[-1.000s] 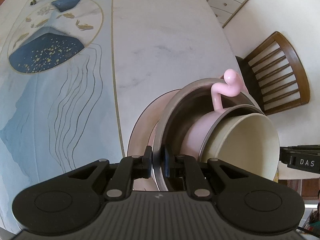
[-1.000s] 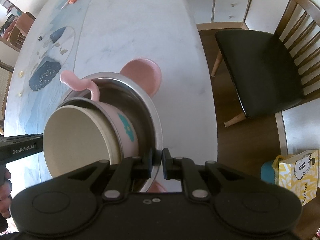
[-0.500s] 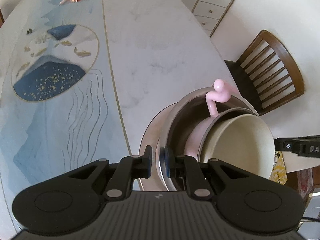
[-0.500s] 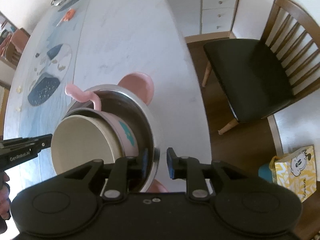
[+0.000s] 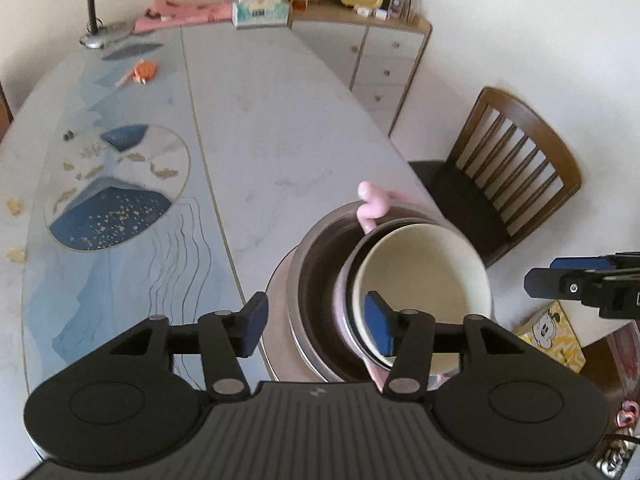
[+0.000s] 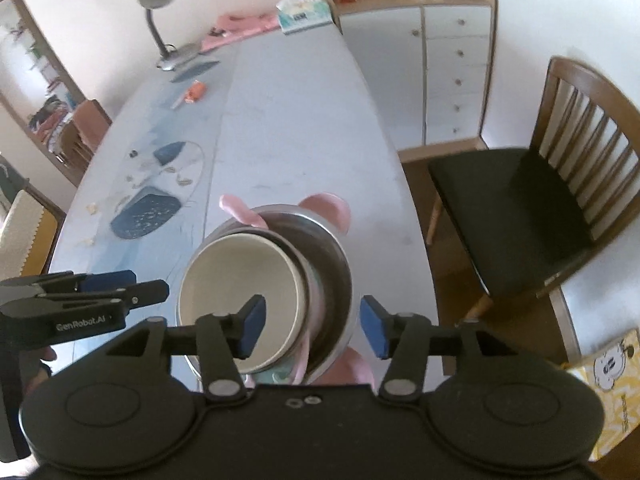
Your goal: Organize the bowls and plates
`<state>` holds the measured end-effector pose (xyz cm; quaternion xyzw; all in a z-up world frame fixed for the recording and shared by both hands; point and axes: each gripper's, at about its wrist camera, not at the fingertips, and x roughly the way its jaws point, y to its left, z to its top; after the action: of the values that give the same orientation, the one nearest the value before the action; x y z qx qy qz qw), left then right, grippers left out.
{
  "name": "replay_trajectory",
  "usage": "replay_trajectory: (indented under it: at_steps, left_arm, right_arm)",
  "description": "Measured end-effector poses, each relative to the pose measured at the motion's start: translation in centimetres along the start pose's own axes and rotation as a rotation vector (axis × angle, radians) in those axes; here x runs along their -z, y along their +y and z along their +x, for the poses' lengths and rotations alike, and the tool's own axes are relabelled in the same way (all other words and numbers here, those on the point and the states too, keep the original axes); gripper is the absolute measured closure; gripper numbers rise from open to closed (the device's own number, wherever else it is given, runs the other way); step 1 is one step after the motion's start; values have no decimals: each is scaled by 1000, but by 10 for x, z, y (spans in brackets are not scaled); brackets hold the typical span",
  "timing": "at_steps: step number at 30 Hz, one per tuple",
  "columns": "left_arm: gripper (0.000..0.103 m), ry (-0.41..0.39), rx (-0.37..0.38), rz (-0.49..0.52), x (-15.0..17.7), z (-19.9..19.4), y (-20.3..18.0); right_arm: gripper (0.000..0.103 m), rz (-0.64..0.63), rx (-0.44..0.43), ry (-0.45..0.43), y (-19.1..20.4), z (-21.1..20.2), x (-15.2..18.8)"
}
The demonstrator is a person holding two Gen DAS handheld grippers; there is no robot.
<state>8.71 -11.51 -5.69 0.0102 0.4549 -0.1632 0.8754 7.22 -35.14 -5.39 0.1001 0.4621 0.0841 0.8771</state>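
Note:
A stack stands near the table's right edge: a pink plate (image 5: 278, 280) with pink ears (image 6: 326, 205), a steel bowl (image 5: 316, 256) on it, and a pink cup with a cream inside (image 5: 424, 280) and a curled pink handle (image 5: 370, 204) tilted in the bowl. The steel bowl (image 6: 336, 264) and the cup (image 6: 236, 280) also show in the right wrist view. My left gripper (image 5: 318, 322) is open above the stack and holds nothing. My right gripper (image 6: 312, 330) is open above it too, empty.
The marble table (image 5: 260, 128) has a blue painted mat (image 5: 108, 188). A lamp (image 5: 96, 12), tissue box (image 5: 260, 10) and orange item (image 5: 142, 72) sit at the far end. A wooden chair (image 6: 540, 200) and a white cabinet (image 6: 440, 68) stand to the right. A yellow bag (image 6: 612, 372) is on the floor.
Both grippers let go of the steel bowl's rim, opened wide and rose away from the stack. The stack stays on the table.

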Motion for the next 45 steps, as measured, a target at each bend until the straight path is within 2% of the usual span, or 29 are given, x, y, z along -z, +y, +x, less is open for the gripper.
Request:
replay_trajectory:
  at_steps: [5,9,12,14,16,18,21,27,37,45]
  left_arm:
    - [42,-69,-37,-28,16,-24,-17]
    - [35,-105,-60,-56,31,-40,-33]
    - [34,-129,-79,-53,43,-51,-45]
    - [33,-158,-103,-52,52,-60,-54]
    - [27,-183,-111,-58,60,-69,-60]
    - [26,-202,-112,-72,66,-77,-64]
    - [21,-232,-120,-90,73,-87,-68]
    - [0,-291,-131,-114,85,-101,-73]
    - [0,-334,-167,-127,95,-113,-80]
    - [0,-327,-168,-127,97,-114,-83]
  right_arm:
    - [30,-71,-43,-66,0,-23,13]
    - [19,-128,-90,-120,1,-43,25]
    - [11,-177,-116,-175,2,-57,35]
    - [8,-196,-124,-211,2,-65,42]
    - [5,-211,-140,-234,1,-72,49]
    - [2,-225,-148,-260,1,-78,54]
    - [0,-241,-162,-304,0,-86,60]
    - [0,-226,-179,-340,-4,-92,67]
    - [0,-227,-175,-369,-2,-94,73]
    - [0,-174,-143,-365,-2,-98,83]
